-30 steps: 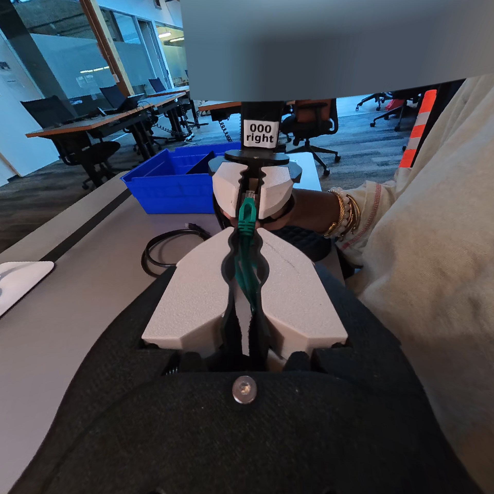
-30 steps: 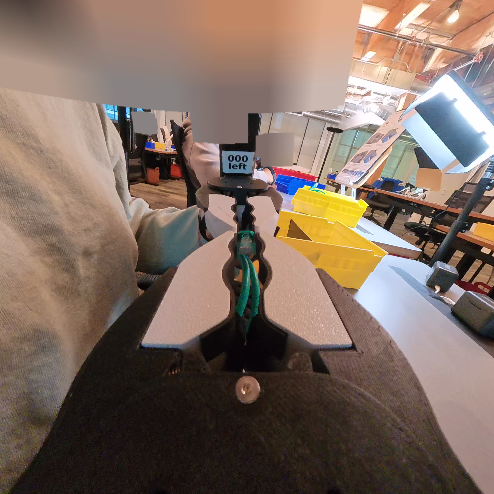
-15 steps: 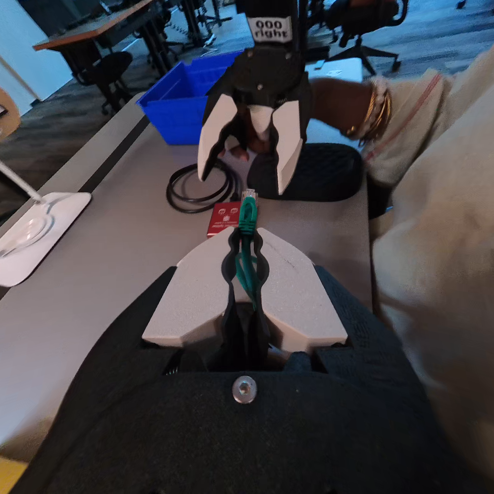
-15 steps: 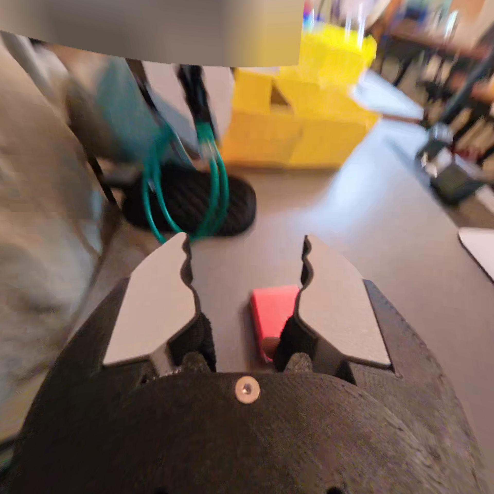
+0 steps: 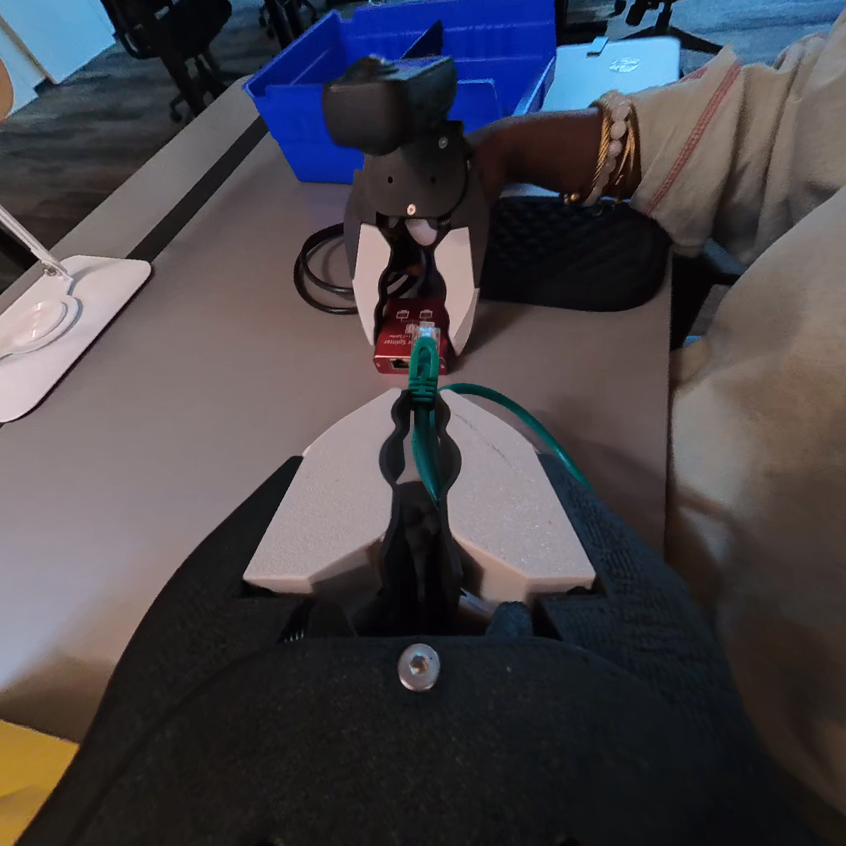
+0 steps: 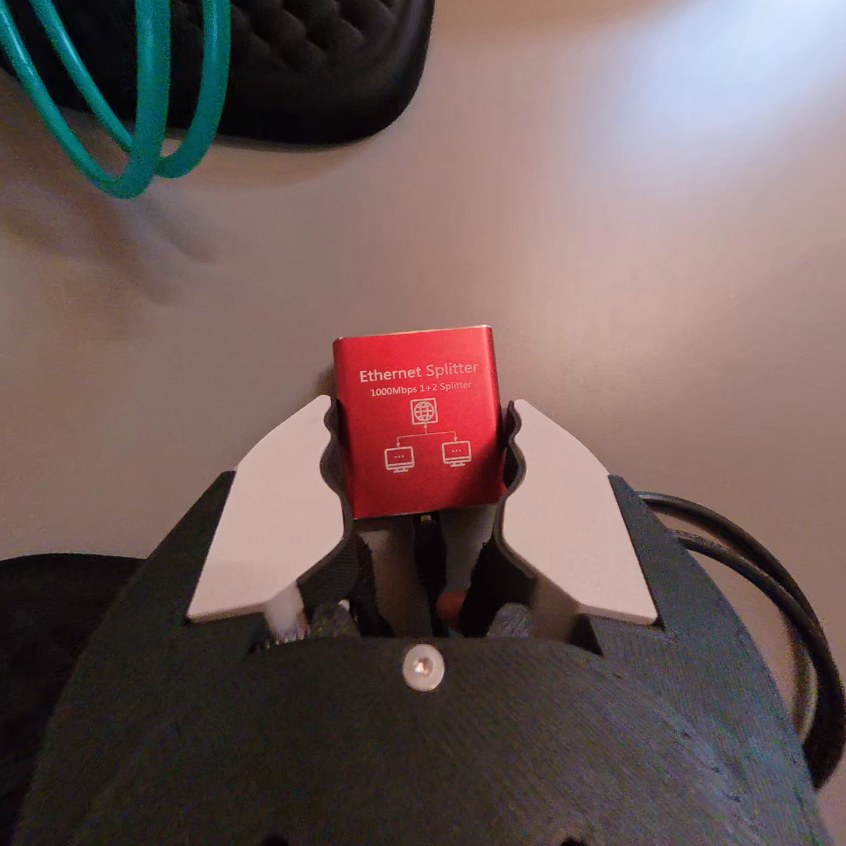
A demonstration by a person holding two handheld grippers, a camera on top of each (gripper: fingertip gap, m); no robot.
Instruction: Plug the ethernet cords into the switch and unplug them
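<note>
My left gripper (image 5: 421, 393) is shut on a green ethernet cord (image 5: 425, 439). Its clear plug (image 5: 425, 334) sticks out past the fingertips and points at the red switch (image 5: 398, 341) on the grey table (image 5: 206, 412), just short of its front port (image 5: 399, 364). My right gripper (image 6: 421, 405) reaches down over the red switch (image 6: 416, 425), with both pads against its sides. The right gripper also shows in the left wrist view (image 5: 414, 341), facing me. Loops of the green cord (image 6: 137, 114) hang at the top left of the right wrist view.
A blue bin (image 5: 412, 59) stands behind the switch. A coiled black cable (image 5: 316, 284) and a black padded rest (image 5: 567, 256) lie beside it. A white lamp base (image 5: 59, 320) is at the left. A person's sleeve (image 5: 732, 320) fills the right side. The grippers' ends are close to 15 centimeters from one another.
My right gripper let go of the green plug, opened wide, dropped to the table and closed in around the red switch. My left gripper kept the cord and tilted down toward the switch.
</note>
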